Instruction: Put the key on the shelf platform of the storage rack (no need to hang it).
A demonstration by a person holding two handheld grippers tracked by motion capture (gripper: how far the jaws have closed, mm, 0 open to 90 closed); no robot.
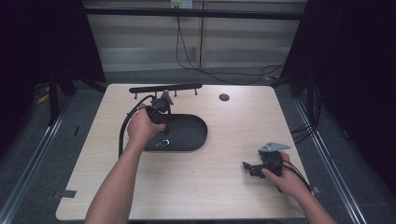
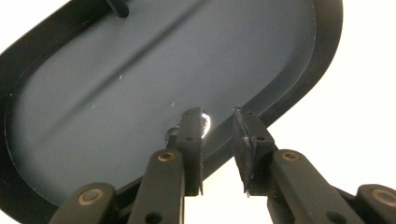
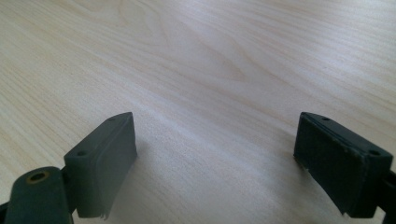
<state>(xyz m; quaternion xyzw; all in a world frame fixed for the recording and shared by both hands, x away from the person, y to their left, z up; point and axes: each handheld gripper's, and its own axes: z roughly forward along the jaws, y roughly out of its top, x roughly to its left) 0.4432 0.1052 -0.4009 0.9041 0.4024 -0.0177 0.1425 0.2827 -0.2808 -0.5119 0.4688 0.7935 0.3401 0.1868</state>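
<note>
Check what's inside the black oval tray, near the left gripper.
Inside the black oval tray, a small shiny metal ring lies by the near rim, partly hidden behind a pad of the left gripper. The visible tray floor is otherwise bare.

Black rack (image 1: 166, 88) and round grommet (image 1: 224, 97) on wooden table (image 1: 224, 177).

Tray (image 1: 187, 133) sat on table (image 1: 224, 186), left of centre. Small metal rings (image 1: 162, 143) lay in tray near its front rim, w/ left gripper (image 1: 164, 132) just above them. Rack w/ pegs (image 1: 166, 88) lay behind tray, near table's far edge; round hole (image 1: 224, 97) to rack's right. Right gripper (image 1: 248, 167) rested on table front right, well apart from tray.
</note>
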